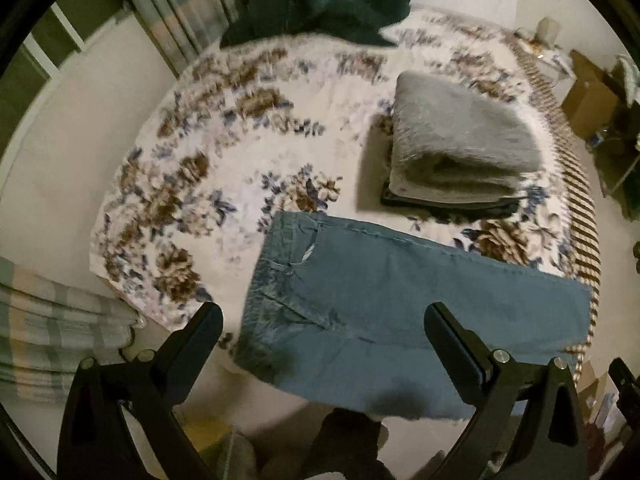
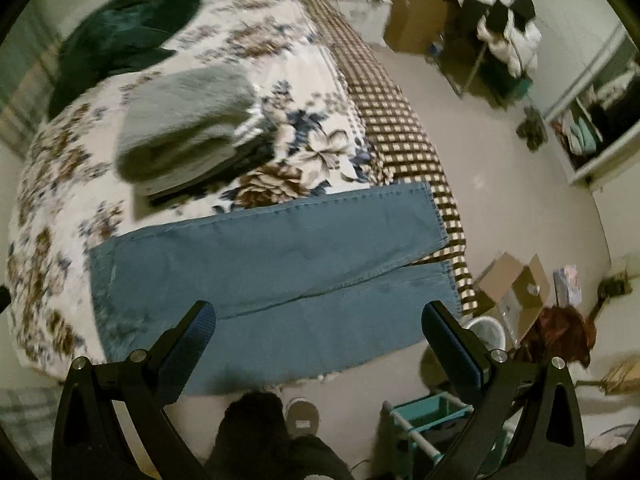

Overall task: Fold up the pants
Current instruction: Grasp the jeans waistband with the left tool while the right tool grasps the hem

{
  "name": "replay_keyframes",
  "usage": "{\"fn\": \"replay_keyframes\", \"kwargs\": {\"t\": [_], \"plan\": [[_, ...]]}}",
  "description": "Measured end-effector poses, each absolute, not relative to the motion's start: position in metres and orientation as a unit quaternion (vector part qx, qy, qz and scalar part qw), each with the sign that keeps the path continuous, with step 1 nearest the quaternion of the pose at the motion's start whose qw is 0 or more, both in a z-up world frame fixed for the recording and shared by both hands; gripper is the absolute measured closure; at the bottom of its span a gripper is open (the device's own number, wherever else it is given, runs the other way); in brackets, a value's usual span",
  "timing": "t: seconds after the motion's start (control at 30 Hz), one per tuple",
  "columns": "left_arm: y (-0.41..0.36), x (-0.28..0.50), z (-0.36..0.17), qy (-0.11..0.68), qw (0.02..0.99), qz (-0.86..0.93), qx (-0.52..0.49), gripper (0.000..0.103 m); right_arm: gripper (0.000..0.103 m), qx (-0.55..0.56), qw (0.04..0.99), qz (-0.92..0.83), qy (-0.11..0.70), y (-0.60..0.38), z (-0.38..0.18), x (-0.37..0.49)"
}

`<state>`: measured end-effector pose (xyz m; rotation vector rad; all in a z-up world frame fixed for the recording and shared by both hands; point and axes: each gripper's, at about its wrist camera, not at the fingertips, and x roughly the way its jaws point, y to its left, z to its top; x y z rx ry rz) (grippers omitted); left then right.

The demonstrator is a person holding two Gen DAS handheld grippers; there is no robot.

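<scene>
Blue denim pants (image 1: 400, 312) (image 2: 272, 276) lie flat on the near edge of the bed with the white floral brown-and-blue cover (image 1: 248, 152) (image 2: 72, 184), legs laid one over the other, waistband toward the bed's left side, hems reaching the brown-and-cream checked blanket (image 1: 576, 216) (image 2: 392, 120) along the bed's right side. Near edge of the pants hangs slightly over the bed edge. Left hand-held gripper (image 1: 323, 322) hovers above the waist end of the pants, black fingers wide apart, holding nothing. Right hand-held gripper (image 2: 320, 320) hovers over the leg section nearer the hems, fingers also spread apart, nothing between them. Behind the pants on the bed, a folded grey fuzzy blanket (image 1: 460, 140) (image 2: 184, 120) sits on top of a thin dark folded item (image 1: 452, 202); not touching the pants. At the far end of the bed, a crumpled dark green garment (image 1: 320, 0) (image 2: 124, 28). Beside the bed's right side, on the floor, open brown cardboard boxes (image 2: 516, 284) and a teal-and-white small rack (image 2: 424, 420). Below the pants at the bed's foot, the person's dark trouser leg (image 2: 256, 432) and a grey shoe (image 2: 302, 416). Both views motion-blurred.
</scene>
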<state>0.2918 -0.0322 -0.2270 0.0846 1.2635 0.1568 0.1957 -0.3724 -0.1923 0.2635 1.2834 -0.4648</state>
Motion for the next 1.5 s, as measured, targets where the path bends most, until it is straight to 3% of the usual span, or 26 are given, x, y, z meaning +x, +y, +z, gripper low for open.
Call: {"fn": "replay_keyframes", "kwargs": {"t": [0.43, 0.7, 0.8, 0.87, 0.9, 0.97, 1.03, 1.07, 1.1, 1.13, 1.17, 1.27, 1.5], "plan": [[0.066, 0.447, -0.476, 0.708, 0.641, 0.207, -0.211, 0.0, 0.0, 0.259, 0.645, -0.325, 0.641, -0.502, -0.43, 0.341], [0.09, 0.482, -0.562, 0.708, 0.592, 0.267, -0.278, 0.002, 0.0, 0.322, 0.577, -0.379, 0.649, -0.565, -0.528, 0.347], [0.089, 0.484, -0.566, 0.696, 0.605, 0.289, -0.258, 0.02, 0.0, 0.352, 0.555, -0.386, 0.647, -0.579, -0.555, 0.35], [0.084, 0.488, -0.558, 0.679, 0.63, 0.291, -0.239, 0.057, 0.0, 0.364, 0.548, -0.387, 0.646, -0.583, -0.57, 0.353], [0.081, 0.487, -0.553, 0.675, 0.639, 0.292, -0.223, 0.069, 0.0, 0.366, 0.546, -0.388, 0.647, -0.585, -0.576, 0.354], [0.077, 0.484, -0.541, 0.667, 0.658, 0.281, -0.21, 0.08, 0.003, 0.371, 0.544, -0.387, 0.646, -0.585, -0.585, 0.356], [0.071, 0.48, -0.526, 0.659, 0.67, 0.267, -0.211, 0.085, 0.012, 0.379, 0.547, -0.383, 0.64, -0.583, -0.588, 0.355], [0.073, 0.474, -0.52, 0.653, 0.679, 0.26, -0.211, 0.085, 0.026, 0.38, 0.549, -0.384, 0.638, -0.582, -0.587, 0.354], [0.072, 0.468, -0.513, 0.646, 0.688, 0.253, -0.21, 0.086, 0.047, 0.382, 0.552, -0.385, 0.633, -0.582, -0.584, 0.354], [0.076, 0.458, -0.506, 0.638, 0.698, 0.246, -0.211, 0.087, 0.06, 0.382, 0.557, -0.387, 0.628, -0.581, -0.579, 0.351], [0.076, 0.452, -0.499, 0.633, 0.705, 0.24, -0.214, 0.087, 0.086, 0.385, 0.562, -0.385, 0.622, -0.58, -0.574, 0.348], [0.075, 0.429, -0.471, 0.615, 0.723, 0.223, -0.224, 0.087, 0.096, 0.401, 0.573, -0.374, 0.609, -0.581, -0.563, 0.338], [0.099, 0.352, -0.427, 0.583, 0.743, 0.201, -0.261, 0.088, 0.097, 0.396, 0.624, -0.331, 0.586, -0.555, -0.503, 0.281]]}}
